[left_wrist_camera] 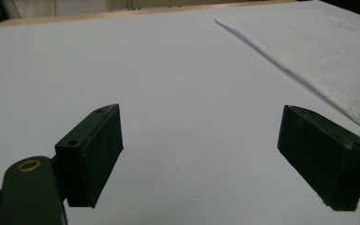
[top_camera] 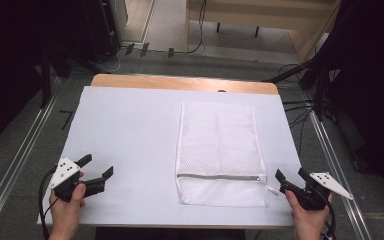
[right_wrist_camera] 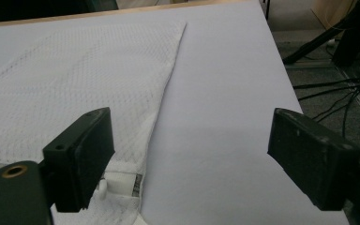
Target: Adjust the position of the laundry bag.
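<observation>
Right gripper gapes beside mesh bag.

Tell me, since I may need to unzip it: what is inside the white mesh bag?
The white mesh bag lies flat on the table with its zipper closed. No bulge or shape shows through the mesh, so it looks empty, though thin contents could be hidden.

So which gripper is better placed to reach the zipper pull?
Probably the right gripper: it sits open beside the zipper pull at the mesh bag's right edge. The left gripper is across the table.
</observation>
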### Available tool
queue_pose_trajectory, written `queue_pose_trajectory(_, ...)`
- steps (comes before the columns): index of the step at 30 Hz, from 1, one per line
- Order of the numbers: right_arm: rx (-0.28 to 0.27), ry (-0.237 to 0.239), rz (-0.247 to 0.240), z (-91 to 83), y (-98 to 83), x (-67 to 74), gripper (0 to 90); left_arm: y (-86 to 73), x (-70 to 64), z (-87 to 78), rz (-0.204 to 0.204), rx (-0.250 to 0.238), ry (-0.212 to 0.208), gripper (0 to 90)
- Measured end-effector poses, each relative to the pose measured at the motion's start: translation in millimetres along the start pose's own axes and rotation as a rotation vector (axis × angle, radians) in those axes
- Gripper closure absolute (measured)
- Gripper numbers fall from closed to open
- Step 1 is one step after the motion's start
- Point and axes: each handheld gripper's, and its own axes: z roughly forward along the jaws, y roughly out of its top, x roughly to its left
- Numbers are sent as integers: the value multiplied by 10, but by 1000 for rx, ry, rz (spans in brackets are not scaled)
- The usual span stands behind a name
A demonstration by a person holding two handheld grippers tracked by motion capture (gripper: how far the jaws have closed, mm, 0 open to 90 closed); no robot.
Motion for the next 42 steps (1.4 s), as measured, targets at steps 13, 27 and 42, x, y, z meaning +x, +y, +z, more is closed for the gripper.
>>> queue_pose_trajectory(13,0,41,-47,75,-29,106,333,241,-598,532,9,84,-109,232)
queue_pose_trajectory(27,-17,33,-28,55,-28,63,413,381,-1056,1404,-19,242,-143,294)
queue_pose_trajectory(42,-14,38,-45,86,-26,103,424,425,-1468,1771,81,318,-84,430)
